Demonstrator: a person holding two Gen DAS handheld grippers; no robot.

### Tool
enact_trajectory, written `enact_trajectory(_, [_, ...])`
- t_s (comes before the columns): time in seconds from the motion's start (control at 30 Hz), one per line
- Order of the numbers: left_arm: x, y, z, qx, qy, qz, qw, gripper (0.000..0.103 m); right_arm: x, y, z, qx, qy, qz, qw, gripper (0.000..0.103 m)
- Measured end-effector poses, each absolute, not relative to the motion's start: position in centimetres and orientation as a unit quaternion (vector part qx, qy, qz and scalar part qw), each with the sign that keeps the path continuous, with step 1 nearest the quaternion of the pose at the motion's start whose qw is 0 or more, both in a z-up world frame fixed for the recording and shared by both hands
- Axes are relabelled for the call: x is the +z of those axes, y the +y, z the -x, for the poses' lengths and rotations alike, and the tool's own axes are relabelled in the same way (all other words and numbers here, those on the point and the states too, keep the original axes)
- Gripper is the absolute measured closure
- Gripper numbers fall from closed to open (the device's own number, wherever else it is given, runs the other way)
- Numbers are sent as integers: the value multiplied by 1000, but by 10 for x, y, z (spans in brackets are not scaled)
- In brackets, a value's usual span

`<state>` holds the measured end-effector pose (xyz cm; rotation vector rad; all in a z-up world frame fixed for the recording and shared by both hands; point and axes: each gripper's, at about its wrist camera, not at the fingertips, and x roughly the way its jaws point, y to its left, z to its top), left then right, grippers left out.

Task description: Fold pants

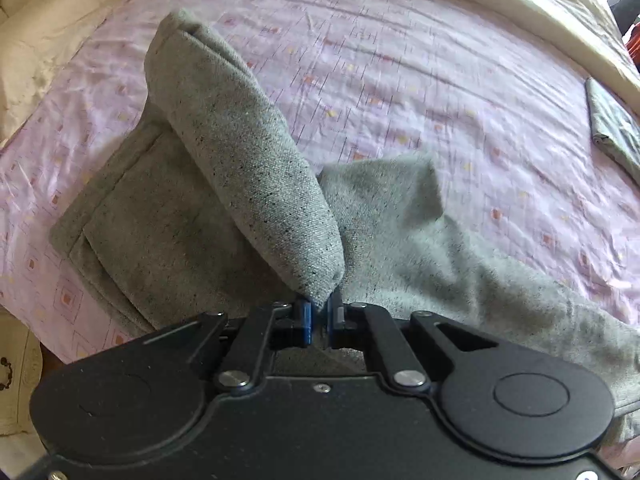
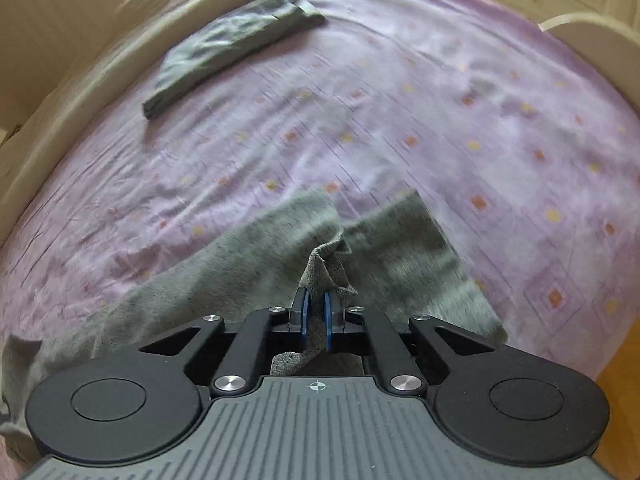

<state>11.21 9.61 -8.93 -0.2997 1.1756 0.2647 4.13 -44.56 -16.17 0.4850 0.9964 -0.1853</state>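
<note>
Grey speckled pants lie on a pink patterned bed sheet. My left gripper is shut on a lifted fold of the pants that rises up and away from the jaws. The back pocket side lies flat to the left. In the right wrist view, my right gripper is shut on a bunched edge of the pants, with grey cloth spread on both sides below it. The picture there is blurred.
A dark folded garment lies on the sheet farther off; it also shows at the right edge of the left wrist view. A cream padded bed rim runs around the mattress. Wooden floor shows at the right.
</note>
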Motion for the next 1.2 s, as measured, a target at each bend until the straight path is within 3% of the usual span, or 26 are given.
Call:
enact_trajectory(0.17, [-55, 94, -90, 105, 504, 155, 843, 95, -101, -447, -12, -88, 406, -181, 891, 96])
enact_trajectory(0.4, [-149, 77, -76, 122, 607, 97, 779, 94, -193, -483, 12, -157, 521, -219, 810, 95])
enact_trajectory(0.73, [-114, 67, -67, 106, 550, 105, 822, 93, -132, -472, 17, -145, 444, -156, 870, 96])
enact_trajectory(0.87, [-146, 61, -67, 111, 594, 86, 792, 93, -176, -485, 11, -164, 510, -173, 826, 95])
enact_trajectory(0.97, [-157, 60, -63, 120, 607, 82, 781, 93, -188, -488, 12, -163, 535, -183, 809, 91])
enact_trajectory(1.0, [-157, 59, -62, 120, 606, 81, 782, 93, -182, -488, 15, -167, 525, -185, 814, 84])
enact_trajectory(1.1, [-154, 61, -61, 119, 605, 81, 783, 93, -156, -489, 22, -185, 473, -172, 844, 74])
enact_trajectory(1.2, [-155, 61, -64, 123, 606, 85, 782, 93, -151, -493, 7, -155, 461, -167, 857, 73])
